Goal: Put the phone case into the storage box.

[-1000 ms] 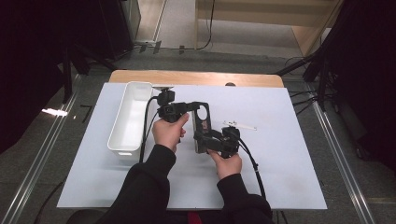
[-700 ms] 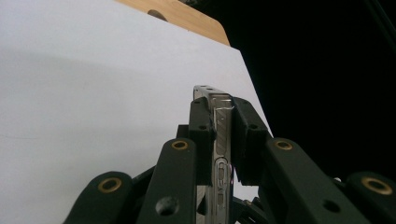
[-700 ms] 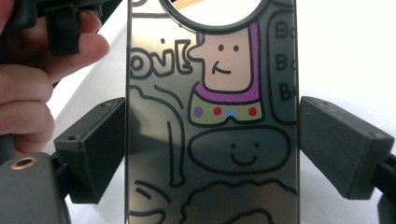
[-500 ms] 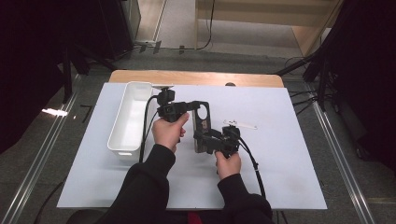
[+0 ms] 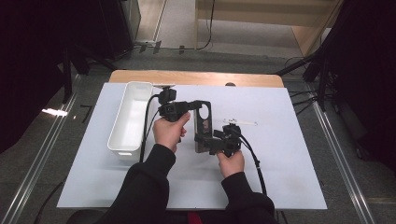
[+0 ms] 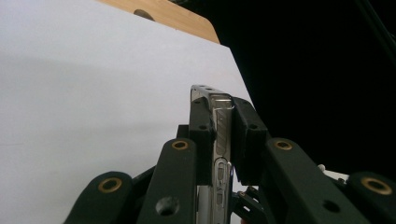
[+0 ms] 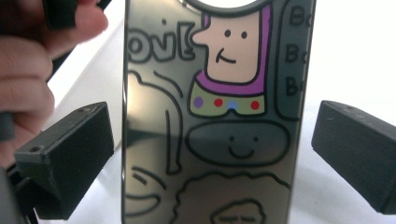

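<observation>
Phone case (image 5: 203,125) stands upright right of the white bin (image 5: 130,116), pinched by the left hand-held gripper (image 6: 218,135); right hand-held gripper (image 7: 215,154) gapes around it, untouching. Small pin (image 5: 240,122) lies beyond on the table (image 5: 289,154).

Left hand (image 5: 169,131) holds the left tool (image 5: 201,111) pointing right, over the middle of the worktop (image 5: 280,186). Its jaws are clamped on the edge of a phone case (image 6: 222,140), pads pressed to both faces. Right hand (image 5: 230,162) sits nearer and to the right, right tool (image 5: 205,142) pointing left. Its jaws stand wide apart either side of the case, not touching it. Both forearms in dark sleeves (image 5: 149,186) come in from the near edge.
</observation>
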`<state>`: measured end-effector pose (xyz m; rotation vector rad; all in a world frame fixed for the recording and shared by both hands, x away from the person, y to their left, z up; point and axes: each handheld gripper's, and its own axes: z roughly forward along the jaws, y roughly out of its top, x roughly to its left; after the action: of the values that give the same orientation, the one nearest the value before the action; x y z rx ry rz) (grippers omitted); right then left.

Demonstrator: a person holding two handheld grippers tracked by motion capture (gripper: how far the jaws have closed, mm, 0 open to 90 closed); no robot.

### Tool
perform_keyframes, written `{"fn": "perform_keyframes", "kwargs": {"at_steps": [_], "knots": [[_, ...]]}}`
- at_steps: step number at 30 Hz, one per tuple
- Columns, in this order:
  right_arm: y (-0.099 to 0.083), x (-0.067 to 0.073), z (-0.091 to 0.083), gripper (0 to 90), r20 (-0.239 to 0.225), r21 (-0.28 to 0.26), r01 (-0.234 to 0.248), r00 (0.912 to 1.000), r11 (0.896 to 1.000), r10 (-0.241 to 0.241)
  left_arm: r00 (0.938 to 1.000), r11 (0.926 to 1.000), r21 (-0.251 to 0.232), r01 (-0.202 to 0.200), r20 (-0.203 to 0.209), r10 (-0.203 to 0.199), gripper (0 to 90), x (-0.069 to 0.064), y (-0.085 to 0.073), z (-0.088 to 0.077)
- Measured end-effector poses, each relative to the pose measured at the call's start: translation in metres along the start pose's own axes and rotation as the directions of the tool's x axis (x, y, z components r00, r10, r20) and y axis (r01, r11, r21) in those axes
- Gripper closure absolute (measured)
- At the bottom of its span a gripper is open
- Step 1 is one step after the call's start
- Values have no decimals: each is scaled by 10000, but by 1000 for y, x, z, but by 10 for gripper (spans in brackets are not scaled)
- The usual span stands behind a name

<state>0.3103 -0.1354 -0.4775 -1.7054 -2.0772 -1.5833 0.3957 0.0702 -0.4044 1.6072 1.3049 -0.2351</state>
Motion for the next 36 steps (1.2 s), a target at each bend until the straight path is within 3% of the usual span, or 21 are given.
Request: {"fn": "perform_keyframes", "kwargs": {"at_steps": [5,8,16,27,36], "knots": [[3,0,-5,0,-138,148,264,9996,9995,-262,9997,9997,34,-224,-129,224,798,-1,3,-3],[4,-2,-7,0,-328,311,174,9993,9994,-164,9990,9991,141,-394,-203,397,797,-1,4,-4],[9,-3,-12,0,-157,883,556,9984,9945,-545,9971,9970,304,-706,-261,714,797,-2,8,-8],[7,1,-13,0,-300,1649,1204,9927,9789,-1171,9912,9900,603,-1272,-296,1292,796,-6,14,-16],[8,-2,-24,0,-598,1530,1448,9888,9776,-1371,9867,9830,934,-1578,-232,1606,796,-4,15,-16]]}}
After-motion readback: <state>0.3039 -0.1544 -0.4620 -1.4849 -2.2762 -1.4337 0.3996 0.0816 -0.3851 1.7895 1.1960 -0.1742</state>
